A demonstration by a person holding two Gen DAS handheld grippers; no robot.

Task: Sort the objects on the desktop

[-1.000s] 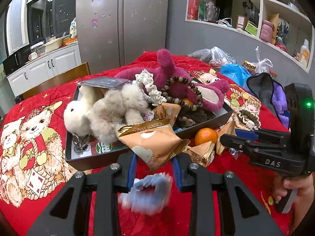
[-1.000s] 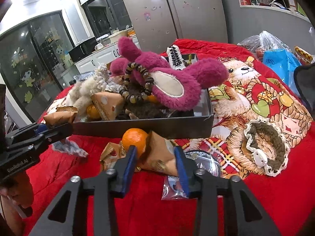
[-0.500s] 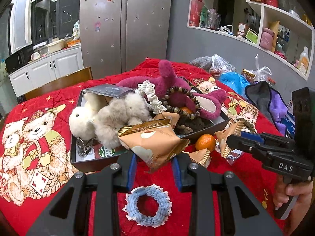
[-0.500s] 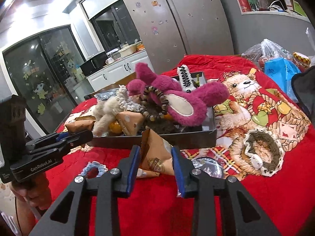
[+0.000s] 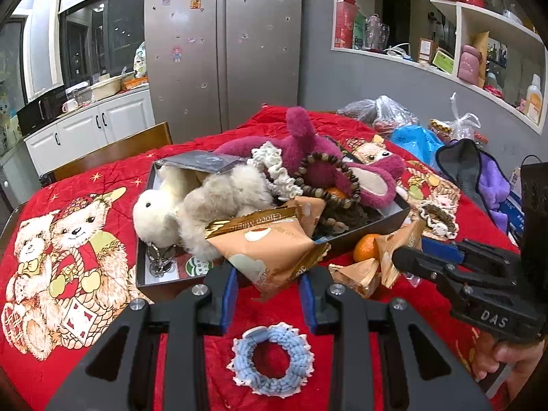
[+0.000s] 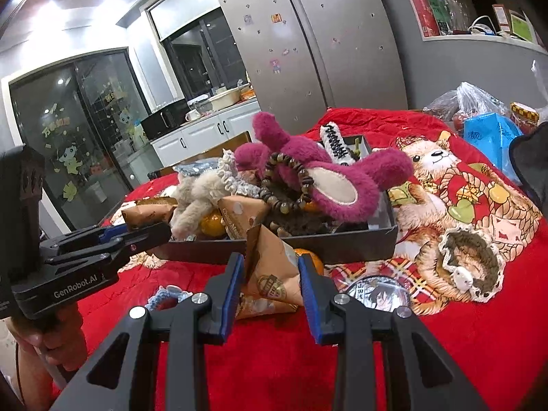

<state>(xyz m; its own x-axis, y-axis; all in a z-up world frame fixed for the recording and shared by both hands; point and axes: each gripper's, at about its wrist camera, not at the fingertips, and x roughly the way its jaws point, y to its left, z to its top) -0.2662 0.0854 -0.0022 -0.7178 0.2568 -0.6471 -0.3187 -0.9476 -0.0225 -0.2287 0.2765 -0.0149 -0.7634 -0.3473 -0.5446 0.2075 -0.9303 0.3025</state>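
My left gripper (image 5: 268, 289) is shut on a tan Choco snack packet (image 5: 270, 250) and holds it above the front edge of the dark tray (image 5: 150, 284). My right gripper (image 6: 272, 286) is shut on a second tan snack packet (image 6: 270, 270) and holds it just in front of the tray (image 6: 342, 245). The tray is piled with a magenta plush (image 5: 308, 150), a cream plush (image 5: 205, 202), a bead bracelet (image 5: 328, 178) and more packets. A blue crocheted ring (image 5: 272, 358) lies on the red cloth below my left gripper. An orange (image 5: 364, 248) lies by the tray.
A brown crocheted ring (image 6: 471, 260) and a round badge in plastic (image 6: 375, 291) lie on the red cloth right of the tray. Bags (image 5: 414, 140) and a purple cloth (image 5: 489, 185) sit at the far right. A wooden chair (image 5: 113, 150) stands behind the table.
The blue ring dropped onto the cloth and now lies still. My right gripper lifted its snack packet off the cloth. Both grippers pulled back and up a little.
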